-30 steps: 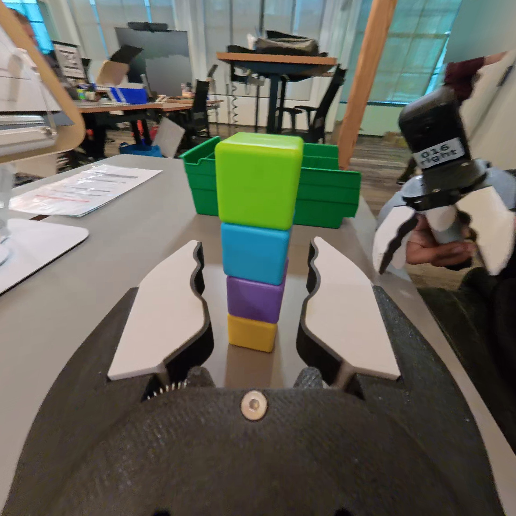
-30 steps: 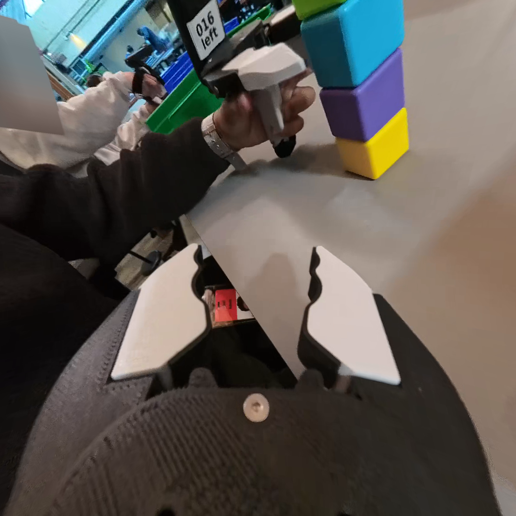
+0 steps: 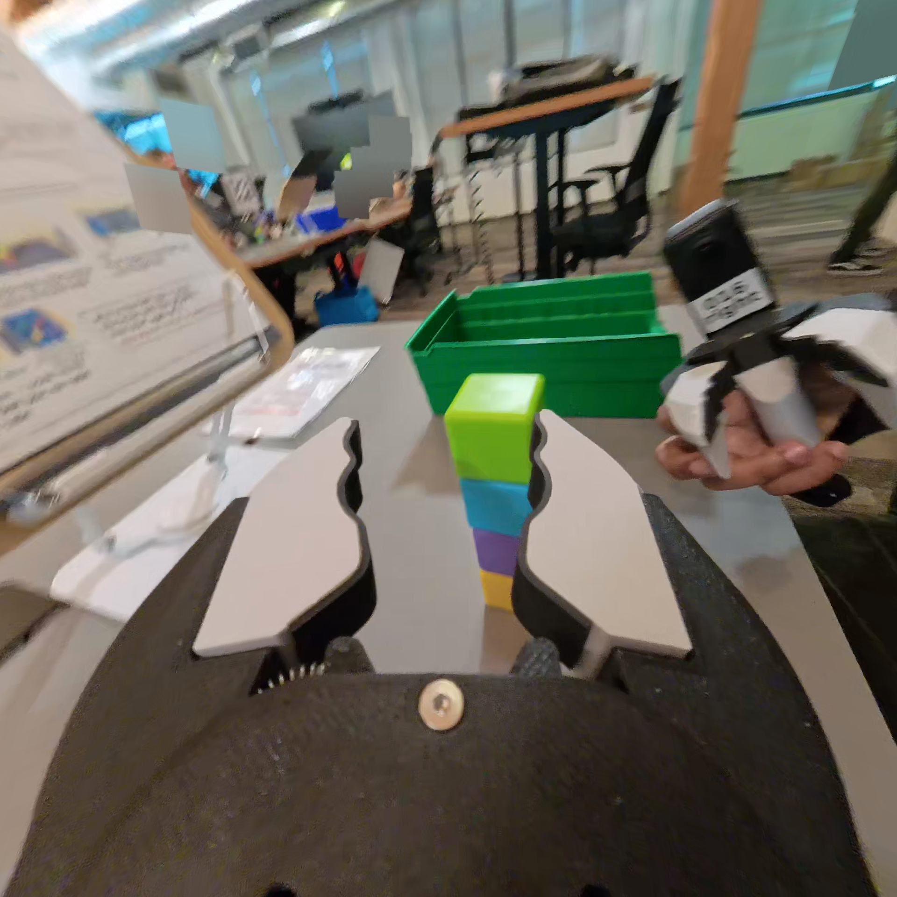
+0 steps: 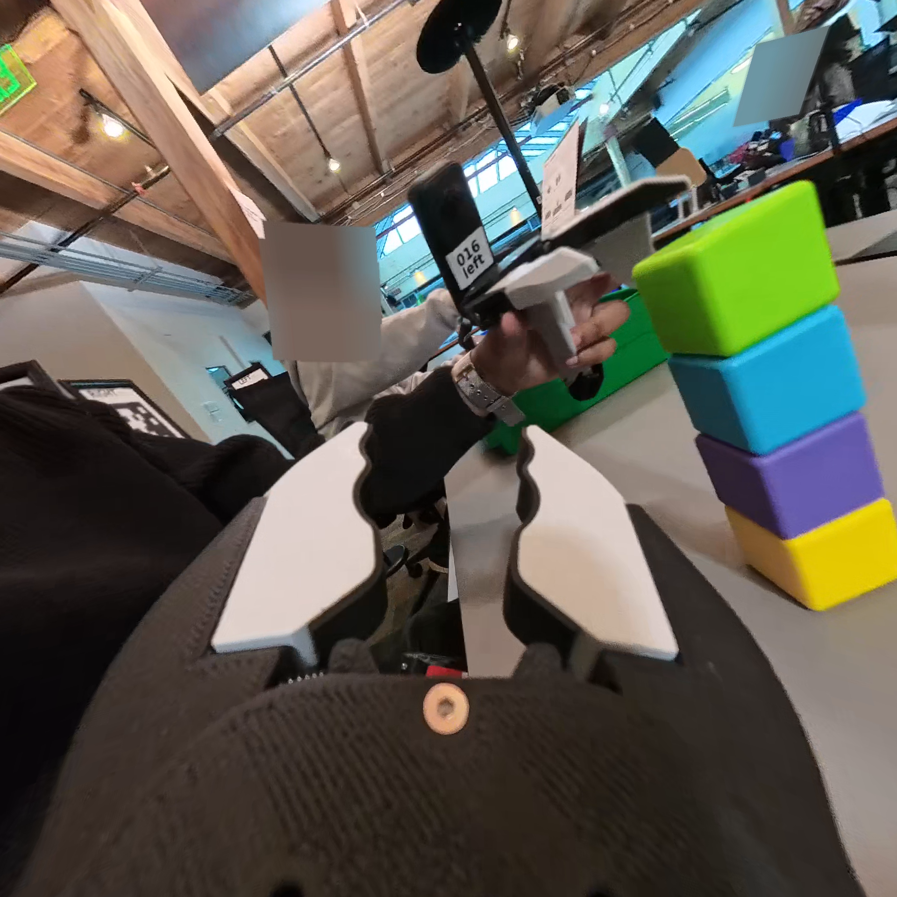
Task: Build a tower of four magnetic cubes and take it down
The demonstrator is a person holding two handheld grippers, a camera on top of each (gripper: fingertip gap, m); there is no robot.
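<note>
Left wrist view: the left gripper (image 3: 444, 478) stands with jaws spread and empty. The stack of four glossy plastic cubes rises upright from the grey tabletop (image 3: 427, 582) ahead, off-centre against the right-hand jaw; its lime-green cube (image 3: 492, 427) is on top, then the sky-blue cube (image 3: 495, 505), purple cube (image 3: 495, 551) and yellow cube (image 3: 496, 588).

Right wrist view: the right gripper (image 4: 444, 478) is also spread and empty, the tower well off to its right. The left gripper looks nearer for lifting off the top cube.

We see a bright room lit by big windows and small ceiling lamps (image 4: 112, 127), but the left picture is smeary with blur, and both bend at the edges.
</note>
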